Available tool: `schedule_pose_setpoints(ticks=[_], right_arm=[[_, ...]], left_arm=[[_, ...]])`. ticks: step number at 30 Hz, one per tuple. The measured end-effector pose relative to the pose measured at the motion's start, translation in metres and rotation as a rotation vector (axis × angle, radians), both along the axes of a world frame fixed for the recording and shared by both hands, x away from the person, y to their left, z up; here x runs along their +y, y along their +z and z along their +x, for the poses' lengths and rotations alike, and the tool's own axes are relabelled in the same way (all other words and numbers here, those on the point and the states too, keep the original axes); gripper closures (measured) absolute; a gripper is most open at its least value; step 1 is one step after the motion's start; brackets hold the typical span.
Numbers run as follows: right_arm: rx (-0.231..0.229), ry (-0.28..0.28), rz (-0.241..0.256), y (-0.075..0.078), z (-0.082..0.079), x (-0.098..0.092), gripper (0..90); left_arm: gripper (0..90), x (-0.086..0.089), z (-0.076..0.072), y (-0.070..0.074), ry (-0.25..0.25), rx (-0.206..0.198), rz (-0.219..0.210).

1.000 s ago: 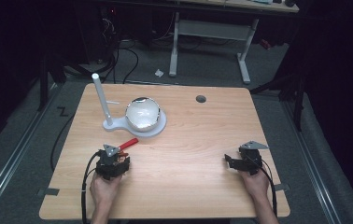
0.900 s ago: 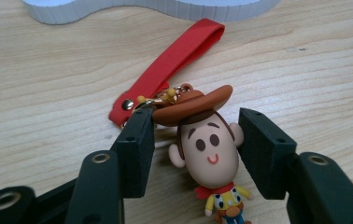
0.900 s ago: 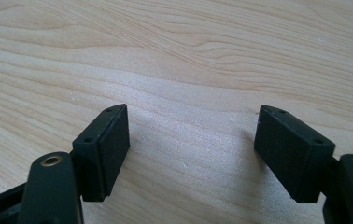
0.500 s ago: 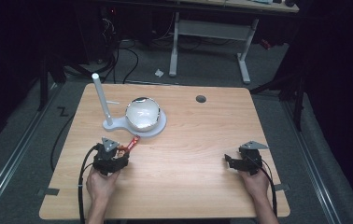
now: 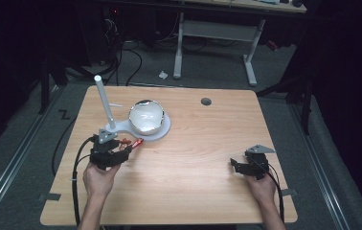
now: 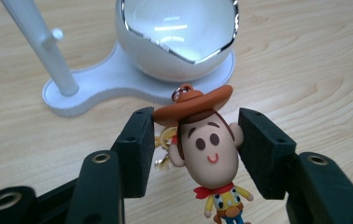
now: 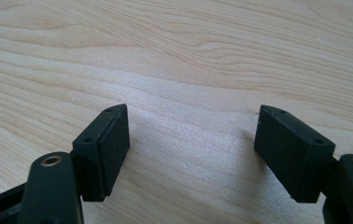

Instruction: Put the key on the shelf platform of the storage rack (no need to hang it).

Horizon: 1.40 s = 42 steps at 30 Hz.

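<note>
The left hand-held gripper [image 6: 195, 140] grasps a small cowboy figurine [image 6: 207, 149] by the head, one black pad on each side at the ears, its brown hat brim resting above the left pad. The figurine has a red neckerchief and a yellow shirt, with a small metal ring on top of the hat and a gold clasp behind it. Just beyond it on the wooden surface [image 5: 203, 143] stands a white stand [image 6: 118, 81] carrying a glossy white bowl [image 6: 177, 39] and a slanted white post [image 6: 39, 44]. The right hand-held gripper [image 7: 191, 154] is released, jaws wide apart over bare wood, well apart from the left one near the surface's right edge.
</note>
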State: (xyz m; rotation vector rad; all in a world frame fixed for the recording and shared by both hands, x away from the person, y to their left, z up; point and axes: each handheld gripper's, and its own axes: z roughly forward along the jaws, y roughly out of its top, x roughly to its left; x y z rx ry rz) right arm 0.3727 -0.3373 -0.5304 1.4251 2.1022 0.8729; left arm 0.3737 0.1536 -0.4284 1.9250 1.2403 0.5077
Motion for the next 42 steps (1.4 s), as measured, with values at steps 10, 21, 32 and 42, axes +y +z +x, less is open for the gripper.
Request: schedule_pose_setpoints(ticks=[10, 21, 32, 42], right_arm=[[0.0, 0.0, 0.0, 0.0, 0.0, 0.0, 26.6], [0.0, 0.0, 0.0, 0.0, 0.0, 0.0, 26.6], [-0.001, 0.0, 0.0, 0.0, 0.0, 0.0, 26.6], [-0.001, 0.0, 0.0, 0.0, 0.0, 0.0, 26.6]], left_arm=[[48.3, -0.001, 0.004, 0.029, -0.038, -0.018, -0.029], [48.3, 0.002, 0.007, 0.048, -0.08, -0.016, -0.084], [48.3, 0.006, 0.011, 0.067, -0.101, -0.032, -0.131], [48.3, -0.001, 0.022, 0.088, -0.12, -0.052, -0.117]])
